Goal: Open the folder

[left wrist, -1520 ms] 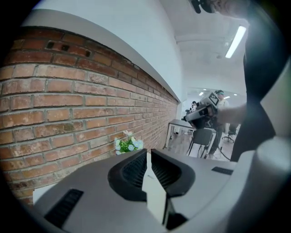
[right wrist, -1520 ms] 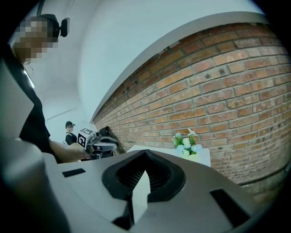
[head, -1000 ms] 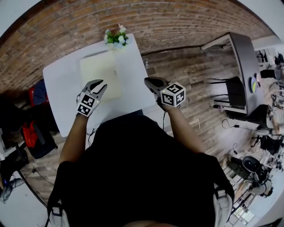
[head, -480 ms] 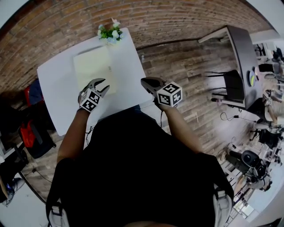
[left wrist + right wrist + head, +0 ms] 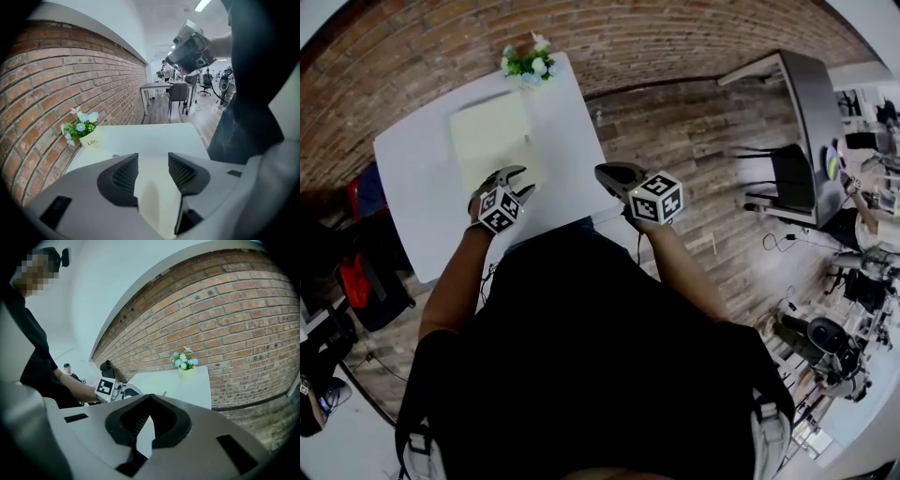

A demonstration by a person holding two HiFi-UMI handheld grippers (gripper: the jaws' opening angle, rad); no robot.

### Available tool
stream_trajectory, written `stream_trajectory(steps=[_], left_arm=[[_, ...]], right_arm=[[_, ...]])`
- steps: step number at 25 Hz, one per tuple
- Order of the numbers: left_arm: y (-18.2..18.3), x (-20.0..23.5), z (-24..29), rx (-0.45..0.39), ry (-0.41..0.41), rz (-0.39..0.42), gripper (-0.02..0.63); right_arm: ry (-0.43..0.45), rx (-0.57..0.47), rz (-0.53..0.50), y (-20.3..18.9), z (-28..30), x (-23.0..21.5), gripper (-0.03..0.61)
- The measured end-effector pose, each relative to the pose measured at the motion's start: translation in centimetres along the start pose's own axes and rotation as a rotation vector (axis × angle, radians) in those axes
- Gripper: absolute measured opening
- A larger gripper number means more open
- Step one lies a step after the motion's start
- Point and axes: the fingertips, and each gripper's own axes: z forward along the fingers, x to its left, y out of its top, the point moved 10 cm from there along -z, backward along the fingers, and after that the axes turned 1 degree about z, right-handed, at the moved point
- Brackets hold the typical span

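Now: left tool (image 5: pixel 523 180) released, its jaws apart and just opening, above the near edge of the cream folder (image 5: pixel 487 131) with the pads clear of it. Folder lies flat on the white counter (image 5: pixel 412 178), near the flower pot (image 5: pixel 525 66). Right tool (image 5: pixel 602 172) clenched on nothing, by the counter's right edge.

- folder (image 5: pixel 490 141): pale cream-yellow
- desk (image 5: pixel 412 178): plain white
- flowers (image 5: pixel 525 64): blue and white, green leaves
- brick wall (image 5: pixel 70 79): red-brown, pale mortar lines
- right gripper (image 5: pixel 602 172): grey, cube with black-and-white square markers
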Motion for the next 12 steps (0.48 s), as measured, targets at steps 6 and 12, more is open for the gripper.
stream_trajectory(steps=[6,12], left_arm=[[-0.2,-1.3,1.8,0.049,-0.009,0.05,0.23],[-0.9,-2.0,3.4,0.098,-0.005,0.082,0.255]], right_arm=[[0.01,0.017,-0.007,0.0,0.2,-0.2,0.023],[0.014,0.034,-0.007,-0.3,0.1,-0.6,0.023]])
